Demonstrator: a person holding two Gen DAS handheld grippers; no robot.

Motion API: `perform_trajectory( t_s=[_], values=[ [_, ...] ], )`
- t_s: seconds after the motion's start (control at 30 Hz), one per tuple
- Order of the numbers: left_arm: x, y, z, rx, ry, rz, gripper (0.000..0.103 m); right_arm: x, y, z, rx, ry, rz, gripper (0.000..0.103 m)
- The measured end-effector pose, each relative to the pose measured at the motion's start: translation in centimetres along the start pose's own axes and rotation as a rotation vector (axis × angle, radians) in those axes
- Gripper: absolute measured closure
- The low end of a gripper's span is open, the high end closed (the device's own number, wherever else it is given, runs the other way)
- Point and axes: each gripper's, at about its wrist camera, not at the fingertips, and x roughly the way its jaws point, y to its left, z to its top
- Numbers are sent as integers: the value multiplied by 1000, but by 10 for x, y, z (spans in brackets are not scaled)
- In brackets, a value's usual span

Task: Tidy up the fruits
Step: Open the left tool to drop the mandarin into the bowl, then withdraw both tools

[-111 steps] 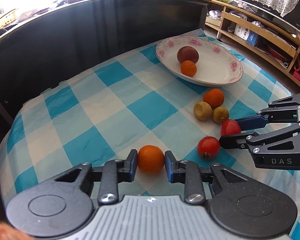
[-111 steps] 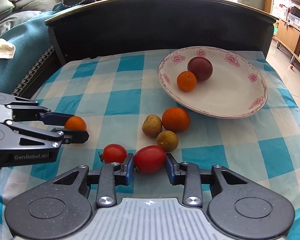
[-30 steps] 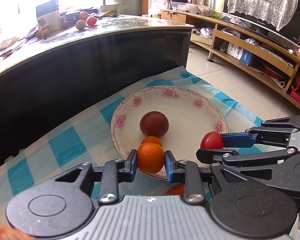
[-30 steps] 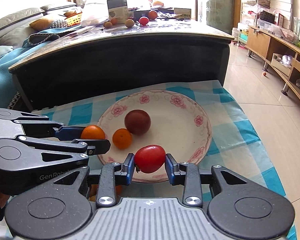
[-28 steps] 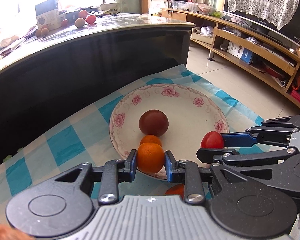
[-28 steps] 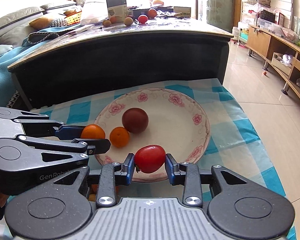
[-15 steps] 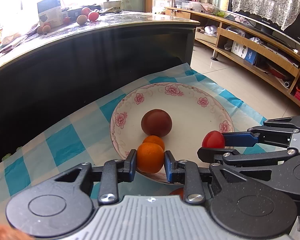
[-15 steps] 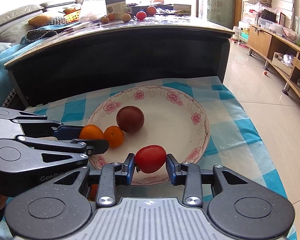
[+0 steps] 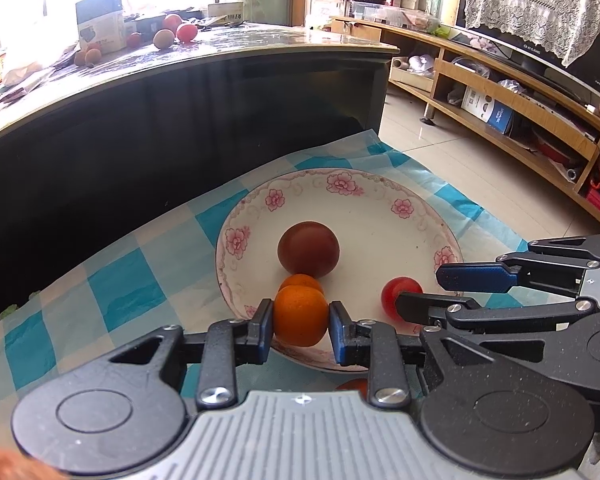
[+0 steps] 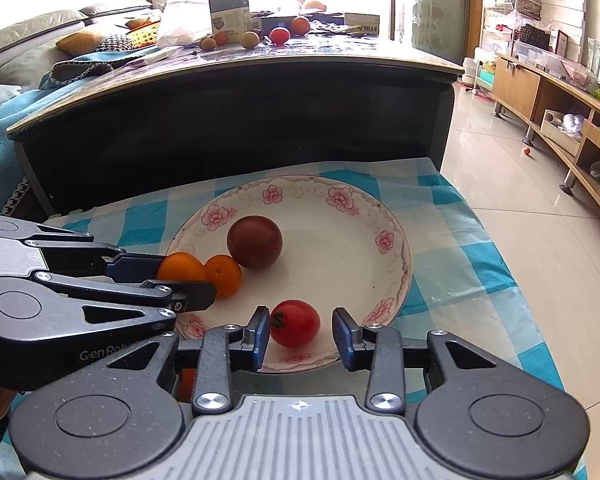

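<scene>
Landmark for all positions: the flowered plate (image 10: pixel 396 276), white with pink blossoms round the rim, sitting on a blue-and-white checked cloth (image 10: pixel 452 264).

Left gripper (image 9: pixel 300 322): clamped on an orange (image 9: pixel 300 314), both blue pads pressed flat against its sides. The fruit is held over the plate's near-left rim, just in front of a second, smaller orange (image 9: pixel 300 280) that lies inside the plate (in the right wrist view the two oranges look to be touching; cannot confirm contact). From the right wrist view the same gripper (image 10: pixel 180 280) comes in from the left of the plate, with the held orange (image 10: pixel 178 266) at its tip.

Right gripper (image 10: pixel 301 332): jaws parted, with a clear gap on the right side of the red tomato (image 10: pixel 295 322) between them. The left pad sits very close to the stem end; the pads are not pressing. The tomato rests on the plate's inner surface near the front rim, stem end turned left. In the left wrist view this gripper (image 9: pixel 418 290) reaches in from the right of the plate, and the tomato (image 9: pixel 398 296) lies partly hidden behind the lower finger.

Other plate contents: a dark reddish-brown round fruit (image 10: pixel 254 242), near the middle, touching the smaller orange (image 10: pixel 224 274) on its left-front side.

Behind the plate: a dark, glass-topped table (image 10: pixel 260 76), its top carrying more fruit and a box (image 10: pixel 228 10).
</scene>
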Motion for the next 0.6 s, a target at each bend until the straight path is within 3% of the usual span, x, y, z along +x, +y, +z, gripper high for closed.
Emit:
perform_trajectory(
  t_s=[0.6],
  values=[
    [-16,-2,0,27,-32,-11,62,-16,-3,-1,-2,-35,-6,71]
  ],
)
